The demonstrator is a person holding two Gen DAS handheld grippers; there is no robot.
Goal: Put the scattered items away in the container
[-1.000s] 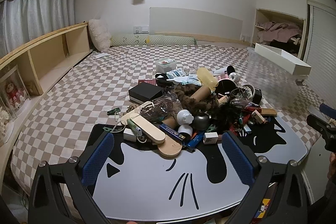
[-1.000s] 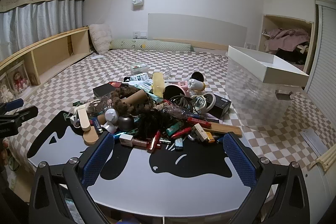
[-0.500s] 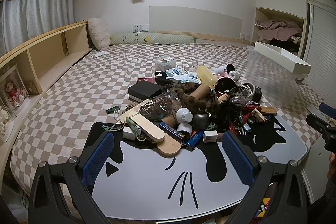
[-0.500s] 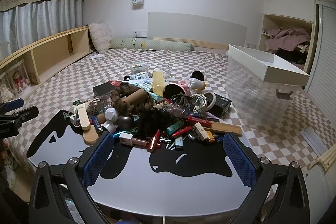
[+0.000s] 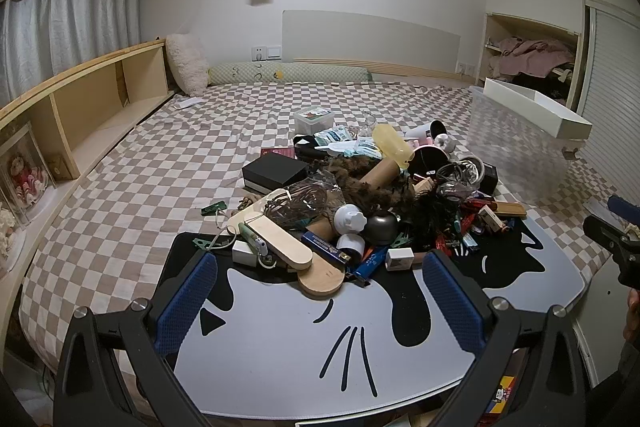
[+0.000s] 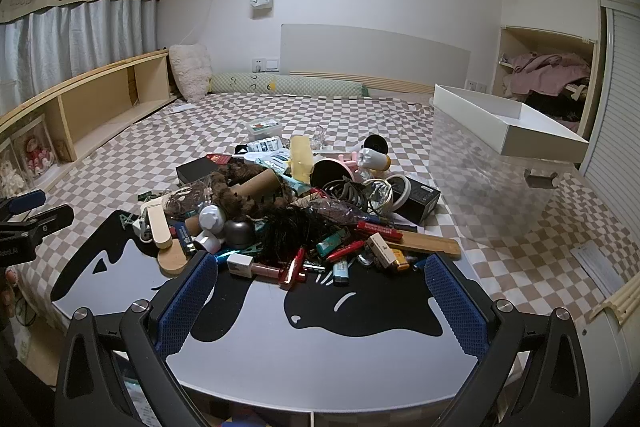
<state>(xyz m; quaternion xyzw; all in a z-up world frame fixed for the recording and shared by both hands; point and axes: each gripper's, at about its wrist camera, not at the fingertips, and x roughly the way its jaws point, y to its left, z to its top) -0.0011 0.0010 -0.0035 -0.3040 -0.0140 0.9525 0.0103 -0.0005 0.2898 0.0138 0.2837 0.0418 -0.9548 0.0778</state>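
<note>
A heap of small items [image 5: 360,203] lies on the checkered bed and on the far edge of a grey mat with a black cat print [image 5: 304,339]; the heap also shows in the right wrist view [image 6: 296,215]. It holds a cardboard tube [image 5: 380,173], a black box [image 5: 274,173], wooden pieces [image 5: 280,241], lighters and cables. A clear storage box with a white lid [image 6: 496,163] stands to the right [image 5: 520,147]. My left gripper [image 5: 320,291] is open and empty, short of the heap. My right gripper [image 6: 320,291] is open and empty, short of the heap.
A wooden shelf [image 5: 80,115] runs along the left side. A white pillow [image 5: 188,67] and a green bolster [image 5: 288,73] lie at the headboard. An open closet with clothes [image 6: 548,75] is at the back right. A paper sheet [image 6: 596,263] lies right of the mat.
Both views have shifted only slightly; the left wrist view has eased back a little from the heap. Both grippers remain open and empty. Nothing in the heap has moved.
</note>
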